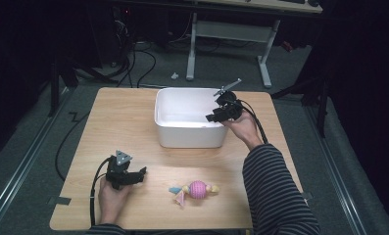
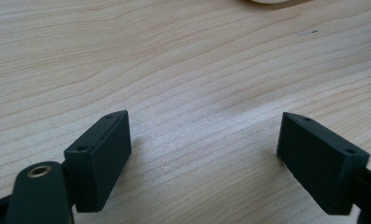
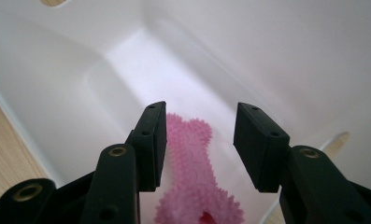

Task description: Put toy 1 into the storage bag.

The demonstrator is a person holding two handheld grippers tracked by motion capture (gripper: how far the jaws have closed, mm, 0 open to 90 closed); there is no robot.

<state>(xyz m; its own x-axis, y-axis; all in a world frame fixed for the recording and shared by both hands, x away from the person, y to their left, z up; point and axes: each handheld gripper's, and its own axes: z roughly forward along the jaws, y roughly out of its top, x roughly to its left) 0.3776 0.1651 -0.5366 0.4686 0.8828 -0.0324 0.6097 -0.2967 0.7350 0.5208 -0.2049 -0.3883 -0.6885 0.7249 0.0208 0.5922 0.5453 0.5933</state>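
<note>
Right claw [image 3: 199, 144] partly open inside the white tub [image 3: 71, 93], jaws astride the pink spiky bone toy [image 3: 192, 177], apparently without pressing.

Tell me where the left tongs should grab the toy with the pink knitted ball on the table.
Probably from straight above, closing on the pink ball: it is the toy's thickest, roundest part, while the ends lie thin and flat on the table. The left tongs, open beside it, would need turning across the toy's long axis.
</note>
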